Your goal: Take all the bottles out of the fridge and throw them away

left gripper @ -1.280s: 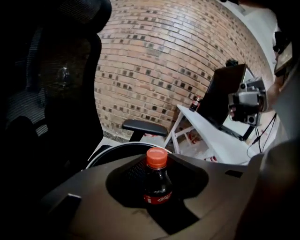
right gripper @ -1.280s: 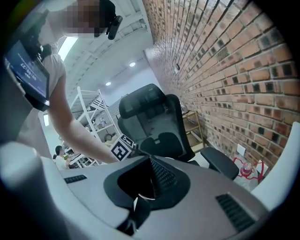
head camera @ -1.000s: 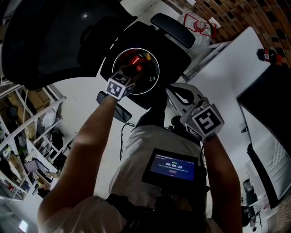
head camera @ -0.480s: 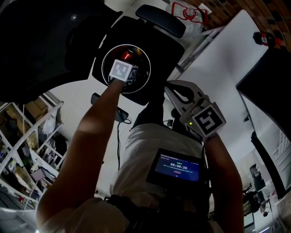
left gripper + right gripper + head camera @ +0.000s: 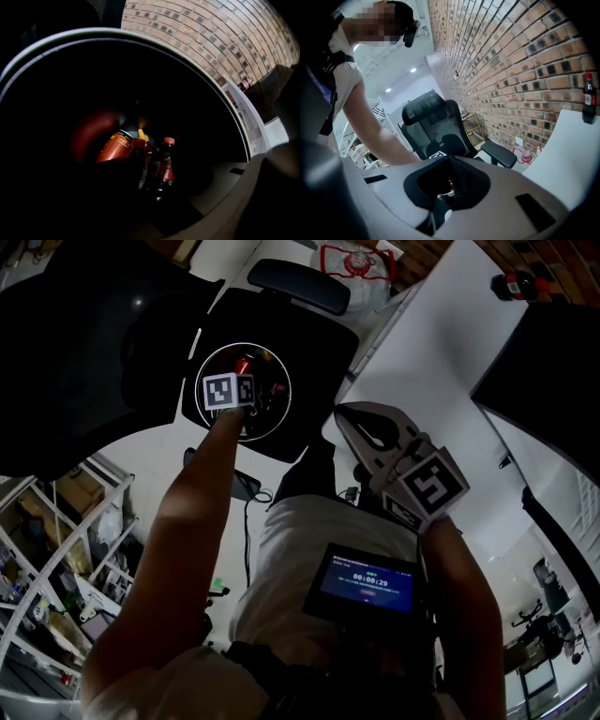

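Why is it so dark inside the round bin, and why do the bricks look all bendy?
Left gripper view: little light reaches into the bin, so the bottles barely show; right gripper view: the wide-angle lens bends the brick wall; head view: mostly shadowy, edges curved too.

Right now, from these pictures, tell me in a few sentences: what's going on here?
A person with a tool in each hand is throwing drinks away. The left tool points down into a white-rimmed bin; its jaws have just been opening, with nothing gripped. A red can and a red-capped bottle lie in the bin. The right tool is shut and empty. A second bottle stands on a white surface.
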The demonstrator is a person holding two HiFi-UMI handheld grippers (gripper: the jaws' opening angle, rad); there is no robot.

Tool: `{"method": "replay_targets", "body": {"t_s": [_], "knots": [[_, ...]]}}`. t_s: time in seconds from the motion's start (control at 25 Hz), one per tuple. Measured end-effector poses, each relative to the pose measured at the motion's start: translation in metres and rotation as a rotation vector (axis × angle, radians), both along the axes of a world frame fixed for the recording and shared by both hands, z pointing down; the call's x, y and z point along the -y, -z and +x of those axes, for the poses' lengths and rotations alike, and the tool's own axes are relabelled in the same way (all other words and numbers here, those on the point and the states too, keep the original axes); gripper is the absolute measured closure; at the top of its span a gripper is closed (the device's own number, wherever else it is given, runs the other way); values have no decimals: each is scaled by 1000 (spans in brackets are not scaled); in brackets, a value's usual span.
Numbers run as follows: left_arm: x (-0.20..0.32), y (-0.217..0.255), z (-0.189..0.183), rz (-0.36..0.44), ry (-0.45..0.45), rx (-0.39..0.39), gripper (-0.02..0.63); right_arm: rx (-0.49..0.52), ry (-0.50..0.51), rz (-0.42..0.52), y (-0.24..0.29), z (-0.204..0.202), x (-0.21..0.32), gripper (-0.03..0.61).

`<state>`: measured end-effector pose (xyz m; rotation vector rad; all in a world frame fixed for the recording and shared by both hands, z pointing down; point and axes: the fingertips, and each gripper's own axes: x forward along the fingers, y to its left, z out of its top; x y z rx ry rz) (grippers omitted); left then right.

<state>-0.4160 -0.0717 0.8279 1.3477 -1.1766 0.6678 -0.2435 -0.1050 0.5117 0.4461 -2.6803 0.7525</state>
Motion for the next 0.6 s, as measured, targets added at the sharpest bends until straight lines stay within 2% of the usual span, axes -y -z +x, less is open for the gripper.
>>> {"method": "replay_targets", "body": {"t_s": [0.12,0.24,0.32,0.44,0.52,0.6], "knots": [[-4,15,-7,36,14,45,410,2,-24,10,4,9,0,574],[6,52,-6,142,12,84,411,5,-38,19,7,16,-1,574],[12,78,-4,212,-15,116,483,9,-42,23,10,17,-3,574],[8,82,0,292,-40,120,540,27,-51,30,20,18,-5,574],[12,102,6,358,-69,139,612,38,-57,45,28,20,-5,574],[19,129,18,432,-104,143,612,42,-64,69,37,25,-5,574]]}}
